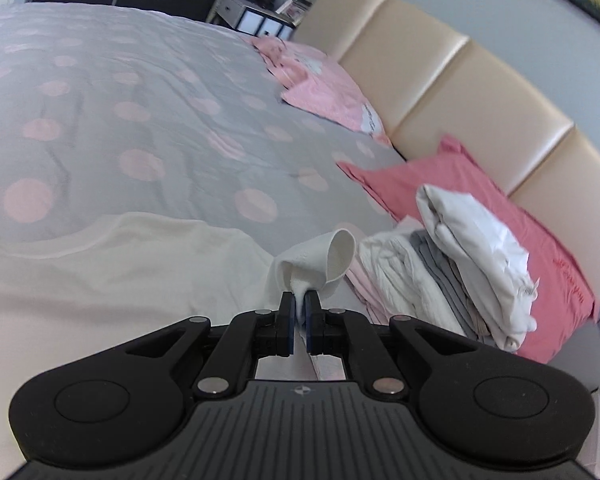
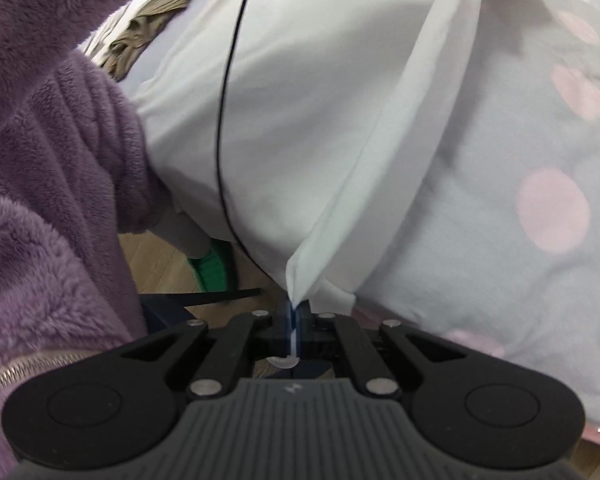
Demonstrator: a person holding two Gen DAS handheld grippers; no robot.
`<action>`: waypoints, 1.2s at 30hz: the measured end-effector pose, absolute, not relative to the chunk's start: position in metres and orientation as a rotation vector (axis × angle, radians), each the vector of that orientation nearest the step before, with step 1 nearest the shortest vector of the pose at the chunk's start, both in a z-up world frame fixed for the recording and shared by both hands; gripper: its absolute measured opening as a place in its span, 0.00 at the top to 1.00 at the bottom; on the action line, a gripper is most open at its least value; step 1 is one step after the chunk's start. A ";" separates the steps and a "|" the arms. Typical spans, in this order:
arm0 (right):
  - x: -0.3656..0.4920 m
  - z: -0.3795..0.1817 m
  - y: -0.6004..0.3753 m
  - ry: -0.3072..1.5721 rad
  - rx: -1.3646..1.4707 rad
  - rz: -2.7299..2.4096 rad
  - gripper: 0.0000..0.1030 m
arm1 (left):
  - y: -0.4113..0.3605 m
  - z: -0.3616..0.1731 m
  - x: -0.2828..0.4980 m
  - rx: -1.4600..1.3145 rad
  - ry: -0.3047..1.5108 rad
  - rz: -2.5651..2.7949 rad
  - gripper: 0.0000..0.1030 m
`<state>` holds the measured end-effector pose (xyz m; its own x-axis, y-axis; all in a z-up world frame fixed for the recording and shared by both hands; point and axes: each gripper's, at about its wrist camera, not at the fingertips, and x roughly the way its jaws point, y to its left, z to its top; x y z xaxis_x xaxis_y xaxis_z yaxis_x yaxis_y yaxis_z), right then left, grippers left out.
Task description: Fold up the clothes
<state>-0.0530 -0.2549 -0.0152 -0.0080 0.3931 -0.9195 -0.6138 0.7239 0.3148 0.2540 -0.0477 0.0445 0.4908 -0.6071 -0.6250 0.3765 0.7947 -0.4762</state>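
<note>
A white garment (image 1: 132,256) lies spread over the near part of the bed. In the left wrist view my left gripper (image 1: 299,300) is shut on a bunched corner of it, and a cuff-like end (image 1: 340,254) curls up just past the pads. In the right wrist view my right gripper (image 2: 295,306) is shut on another corner of the white garment (image 2: 300,120). From there a taut fold runs up and away across the cloth. The rest of the cloth drapes over the bed's edge.
A grey bedspread with pink dots (image 1: 140,120) covers the bed. A stack of folded clothes (image 1: 452,272) rests against a red pillow (image 1: 480,200) by the beige headboard (image 1: 440,92). A purple fleece sleeve (image 2: 40,160) fills the left of the right wrist view, a thin black cable (image 2: 224,120) hangs across the cloth.
</note>
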 end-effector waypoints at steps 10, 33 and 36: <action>-0.046 -0.022 -0.199 1.412 -0.287 0.889 0.98 | 0.065 -0.005 0.249 -0.495 0.868 -0.477 0.97; -0.041 -0.035 -0.199 1.428 -0.320 0.885 0.73 | 0.048 -0.020 0.236 -0.179 0.958 -0.344 0.64; -0.044 -0.034 -0.197 1.424 -0.326 0.893 0.73 | 0.050 -0.035 0.247 -0.264 0.988 -0.340 0.64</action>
